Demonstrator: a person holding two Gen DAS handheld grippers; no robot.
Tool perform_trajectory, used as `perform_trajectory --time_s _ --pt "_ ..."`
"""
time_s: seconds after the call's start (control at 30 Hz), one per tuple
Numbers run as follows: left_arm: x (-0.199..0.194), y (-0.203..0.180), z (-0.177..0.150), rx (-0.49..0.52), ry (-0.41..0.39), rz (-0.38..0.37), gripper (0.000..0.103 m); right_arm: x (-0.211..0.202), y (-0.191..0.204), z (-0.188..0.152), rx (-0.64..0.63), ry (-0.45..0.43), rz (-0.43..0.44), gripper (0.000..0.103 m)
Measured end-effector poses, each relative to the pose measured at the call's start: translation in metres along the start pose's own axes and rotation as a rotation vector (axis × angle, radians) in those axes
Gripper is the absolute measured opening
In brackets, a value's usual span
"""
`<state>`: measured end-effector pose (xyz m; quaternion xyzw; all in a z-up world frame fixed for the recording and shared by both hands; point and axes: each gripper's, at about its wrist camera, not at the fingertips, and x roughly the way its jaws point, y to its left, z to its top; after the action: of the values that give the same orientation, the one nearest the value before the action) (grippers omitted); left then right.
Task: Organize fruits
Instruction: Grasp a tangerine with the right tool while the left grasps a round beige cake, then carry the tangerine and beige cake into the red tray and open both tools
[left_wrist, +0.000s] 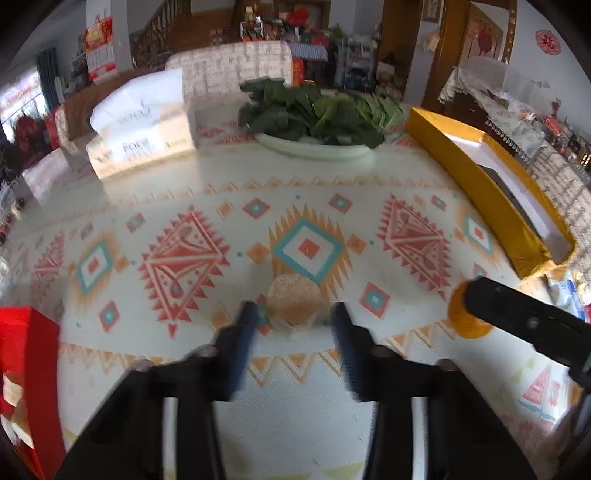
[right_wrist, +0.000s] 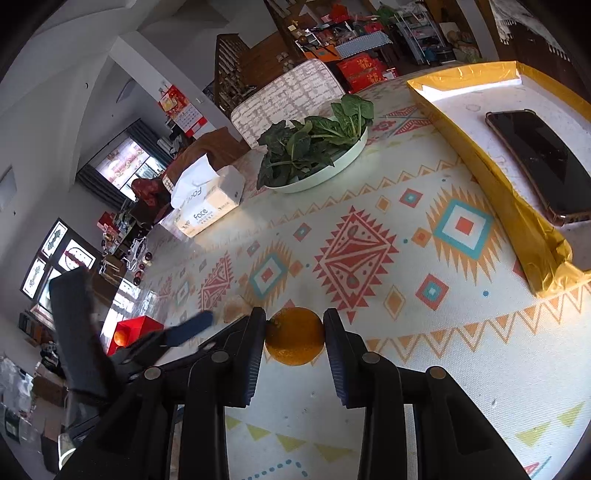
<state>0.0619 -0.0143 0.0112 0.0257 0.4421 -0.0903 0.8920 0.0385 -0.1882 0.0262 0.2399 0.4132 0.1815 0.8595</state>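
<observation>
My right gripper (right_wrist: 294, 325) is shut on an orange (right_wrist: 294, 340), pinched between both fingers just above the patterned tablecloth; the orange also shows in the left wrist view (left_wrist: 466, 325) behind the right gripper's finger. My left gripper (left_wrist: 295, 314) is open, its fingers on either side of a pale speckled round fruit (left_wrist: 294, 300) that rests on the cloth; I cannot tell if they touch it. A red box (right_wrist: 135, 330) at the table's left holds an orange fruit; it also shows in the left wrist view (left_wrist: 29, 354).
A white plate of dark leafy greens (left_wrist: 314, 110) stands at the far middle. A tissue pack (left_wrist: 142, 142) lies far left. A yellow-rimmed tray (right_wrist: 487, 162) with a phone (right_wrist: 539, 162) sits at the right. A padded chair (left_wrist: 236, 64) stands behind the table.
</observation>
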Motion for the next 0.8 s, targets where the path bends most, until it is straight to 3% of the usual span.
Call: perform_trajectory --time_s 0.23,0.47,0.63,0.8 --pt "-0.014 0.006 -0.006 -0.054 -0.017 -0.004 0.030 -0.001 0.001 -0.001 0.004 0.002 0.016 0.036" --pt "-0.065 0.013 -0.021 -0.097 -0.099 0.006 0.030 -0.010 0.003 -0.001 -0.003 -0.023 0.034 0.036" --pt "-0.098 0.043 -0.035 -0.178 -0.056 -0.064 0.030 -0.011 0.004 -0.001 0.004 -0.026 0.062 0.036" --pt "-0.142 0.087 -0.052 -0.203 -0.092 -0.005 0.030 -0.007 0.013 -0.007 -0.033 -0.027 0.052 0.036"
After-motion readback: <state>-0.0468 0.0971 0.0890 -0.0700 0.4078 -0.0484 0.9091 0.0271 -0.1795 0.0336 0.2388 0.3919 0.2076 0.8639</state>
